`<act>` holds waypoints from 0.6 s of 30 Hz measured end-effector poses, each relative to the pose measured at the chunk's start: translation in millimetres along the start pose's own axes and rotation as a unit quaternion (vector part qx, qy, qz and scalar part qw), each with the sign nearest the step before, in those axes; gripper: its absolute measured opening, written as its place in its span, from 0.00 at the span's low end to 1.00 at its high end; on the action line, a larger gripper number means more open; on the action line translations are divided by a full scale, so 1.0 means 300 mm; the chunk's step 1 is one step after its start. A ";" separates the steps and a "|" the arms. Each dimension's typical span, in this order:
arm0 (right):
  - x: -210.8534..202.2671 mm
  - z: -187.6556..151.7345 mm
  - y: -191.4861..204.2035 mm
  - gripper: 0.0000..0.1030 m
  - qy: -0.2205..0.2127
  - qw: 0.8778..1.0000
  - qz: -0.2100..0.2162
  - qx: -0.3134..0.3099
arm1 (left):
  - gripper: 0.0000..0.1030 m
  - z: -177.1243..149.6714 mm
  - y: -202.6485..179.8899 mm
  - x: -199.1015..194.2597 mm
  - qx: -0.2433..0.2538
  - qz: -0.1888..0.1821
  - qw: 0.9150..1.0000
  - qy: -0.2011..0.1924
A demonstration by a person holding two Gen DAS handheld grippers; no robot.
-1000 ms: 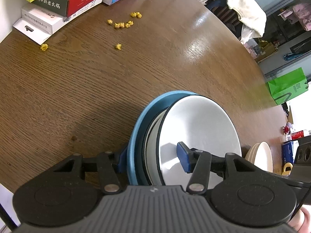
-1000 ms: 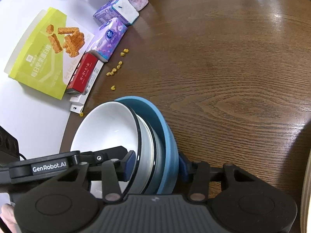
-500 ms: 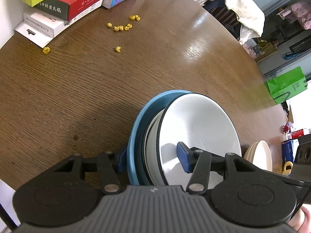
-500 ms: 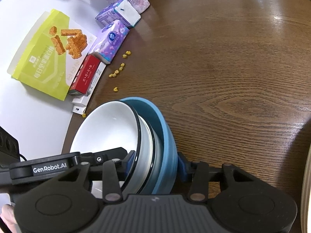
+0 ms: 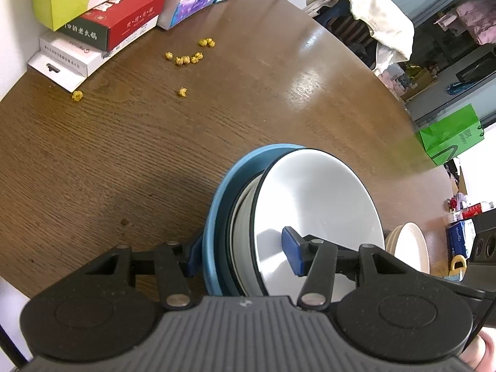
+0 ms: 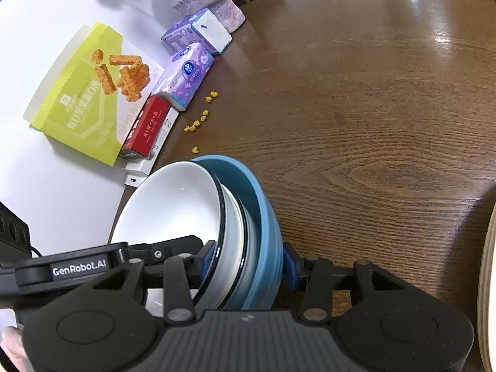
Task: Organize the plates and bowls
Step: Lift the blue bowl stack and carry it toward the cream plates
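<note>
both the left gripper (image 5: 243, 257) and the right gripper (image 6: 246, 263) are clamped across a nested stack held on edge above the table (image 5: 124, 155): a white bowl (image 5: 316, 204) and a blue bowl (image 5: 217, 217). beyond lie yellow crumbs (image 5: 186, 59) and boxes (image 5: 124, 24).

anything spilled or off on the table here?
Yes. Small yellow crumbs lie scattered on the wooden table beside the red box, with strays farther out. Also, the stack of bowls is held on edge, not flat, clamped between the left gripper and right gripper.
</note>
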State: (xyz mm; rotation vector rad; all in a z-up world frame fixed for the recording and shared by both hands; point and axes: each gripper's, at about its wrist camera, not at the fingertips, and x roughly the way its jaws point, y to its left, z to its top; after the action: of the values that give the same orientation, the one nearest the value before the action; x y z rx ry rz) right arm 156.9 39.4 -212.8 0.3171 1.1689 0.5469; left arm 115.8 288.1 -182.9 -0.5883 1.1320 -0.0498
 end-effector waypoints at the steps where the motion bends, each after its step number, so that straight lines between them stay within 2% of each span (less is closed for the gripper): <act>1: -0.003 -0.002 0.001 0.42 -0.002 1.000 0.001 0.000 | 0.51 0.000 -0.002 -0.005 0.001 0.000 1.000 -0.001; 18: -0.104 -0.058 0.048 0.41 -0.038 0.999 0.001 0.011 | 0.51 -0.027 -0.034 -0.106 0.028 -0.009 1.000 -0.011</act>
State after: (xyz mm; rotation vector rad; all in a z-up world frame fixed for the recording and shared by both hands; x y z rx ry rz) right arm 128.6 33.1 -187.6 0.3554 1.1016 0.5192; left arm 97.4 286.3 -153.8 -0.5484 1.1001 -0.0901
